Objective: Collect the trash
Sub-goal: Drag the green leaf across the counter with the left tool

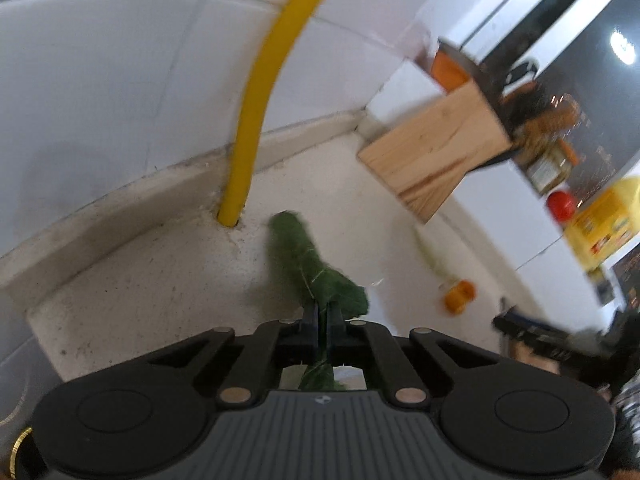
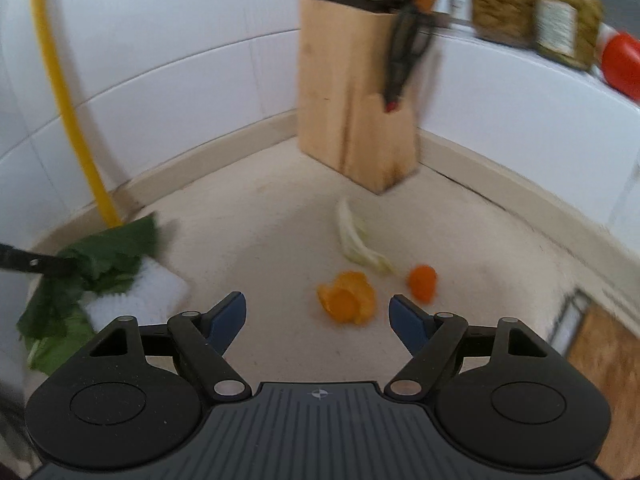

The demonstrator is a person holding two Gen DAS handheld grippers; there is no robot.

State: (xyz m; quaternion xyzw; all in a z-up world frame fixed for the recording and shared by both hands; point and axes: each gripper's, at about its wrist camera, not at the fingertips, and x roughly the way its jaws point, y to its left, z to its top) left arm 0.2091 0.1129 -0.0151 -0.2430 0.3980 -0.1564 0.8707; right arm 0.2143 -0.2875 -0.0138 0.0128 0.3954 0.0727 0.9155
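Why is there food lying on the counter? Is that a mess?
Yes, it looks messy. An orange peel, a smaller orange piece and a pale cabbage scrap lie loose on the counter in front of the knife block. The left gripper is pinching a green leaf.

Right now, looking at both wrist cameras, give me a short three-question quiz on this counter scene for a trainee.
1. True or false: the left claw is shut on a green leaf.
2. Multiple choice: between the fingertips of the open right claw lies A) a jar, B) an orange peel, C) a knife.
3. Fill in: the pale cabbage scrap lies in front of the wooden ____.

Key: 1 true; 2 B; 3 knife block.
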